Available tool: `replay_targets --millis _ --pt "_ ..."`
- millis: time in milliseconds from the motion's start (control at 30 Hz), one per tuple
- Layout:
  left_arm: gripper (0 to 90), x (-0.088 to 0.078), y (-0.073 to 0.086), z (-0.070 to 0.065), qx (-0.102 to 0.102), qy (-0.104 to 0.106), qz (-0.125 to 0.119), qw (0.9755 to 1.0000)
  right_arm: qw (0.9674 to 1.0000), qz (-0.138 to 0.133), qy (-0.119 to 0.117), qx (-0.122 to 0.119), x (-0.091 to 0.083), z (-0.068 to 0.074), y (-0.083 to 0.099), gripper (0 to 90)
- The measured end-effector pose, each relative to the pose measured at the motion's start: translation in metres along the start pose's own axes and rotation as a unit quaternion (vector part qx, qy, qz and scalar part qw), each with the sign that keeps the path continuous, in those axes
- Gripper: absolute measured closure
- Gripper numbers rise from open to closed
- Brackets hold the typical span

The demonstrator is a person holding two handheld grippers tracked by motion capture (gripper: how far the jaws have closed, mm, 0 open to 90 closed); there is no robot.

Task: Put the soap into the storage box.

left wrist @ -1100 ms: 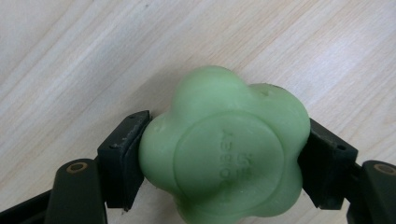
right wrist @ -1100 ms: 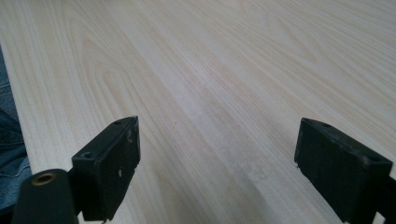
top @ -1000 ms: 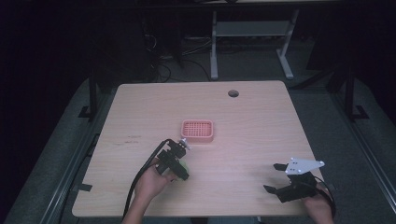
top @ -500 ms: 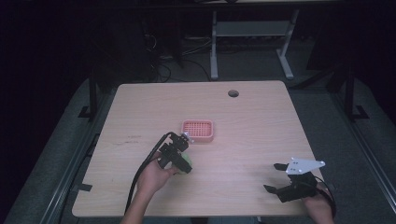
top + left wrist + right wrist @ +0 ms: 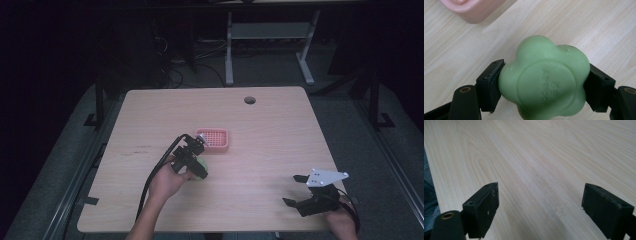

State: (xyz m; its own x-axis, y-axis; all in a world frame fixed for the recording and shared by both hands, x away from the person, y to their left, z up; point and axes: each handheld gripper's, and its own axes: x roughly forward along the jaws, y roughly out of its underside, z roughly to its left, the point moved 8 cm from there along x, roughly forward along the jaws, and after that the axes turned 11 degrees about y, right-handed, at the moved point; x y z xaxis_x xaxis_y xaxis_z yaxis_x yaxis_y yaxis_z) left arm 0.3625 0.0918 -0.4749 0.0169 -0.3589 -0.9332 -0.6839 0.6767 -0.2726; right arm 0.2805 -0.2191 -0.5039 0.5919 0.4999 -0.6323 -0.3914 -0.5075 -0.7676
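Soap, pale green and lobed like a flower with raised letters on its face, sits pinched between the two black jaws of the left gripper, one pad pressing each side of it. In the left gripper view the soap is squarely between the jaw tips, and the light wooden table lies beyond it; whether the soap touches the tabletop cannot be told. Past the jaws, up and to their left, the corner of a pink tray shows, near the soap but apart from it.

From the high view, the left gripper is near the middle of the table, with the soap a small green patch at its near side. The pink tray lies just ahead of the gripper, close to its front end. The left hand wraps the gripper from behind, and the forearm runs up from the bottom edge, angled forward and slightly right. A black cable loops from the gripper back along the arm.

Well apart, toward the table's near right corner, the right gripper is held low in the right hand, its jaws pointing left. They stand spread wide with nothing between them; bare tabletop lies under and ahead of them in the right gripper view.
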Motion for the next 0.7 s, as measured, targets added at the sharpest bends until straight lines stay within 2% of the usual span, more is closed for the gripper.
replay_targets --millis 300,433,700 --pt "26.8 -0.006 -0.009 0.003 0.005 0.004 0.002 1.0000 1.0000 -0.001 0.001 0.003 0.000 0.000 0.000 13.8" --pt "26.8 -0.007 -0.015 0.006 0.000 0.012 0.001 0.9999 1.0000 0.000 0.002 0.005 -0.001 -0.001 0.000 13.8" --pt "26.8 -0.006 -0.024 0.010 -0.007 0.011 0.000 0.9999 1.0000 -0.002 0.002 0.007 -0.002 -0.001 0.000 13.8"
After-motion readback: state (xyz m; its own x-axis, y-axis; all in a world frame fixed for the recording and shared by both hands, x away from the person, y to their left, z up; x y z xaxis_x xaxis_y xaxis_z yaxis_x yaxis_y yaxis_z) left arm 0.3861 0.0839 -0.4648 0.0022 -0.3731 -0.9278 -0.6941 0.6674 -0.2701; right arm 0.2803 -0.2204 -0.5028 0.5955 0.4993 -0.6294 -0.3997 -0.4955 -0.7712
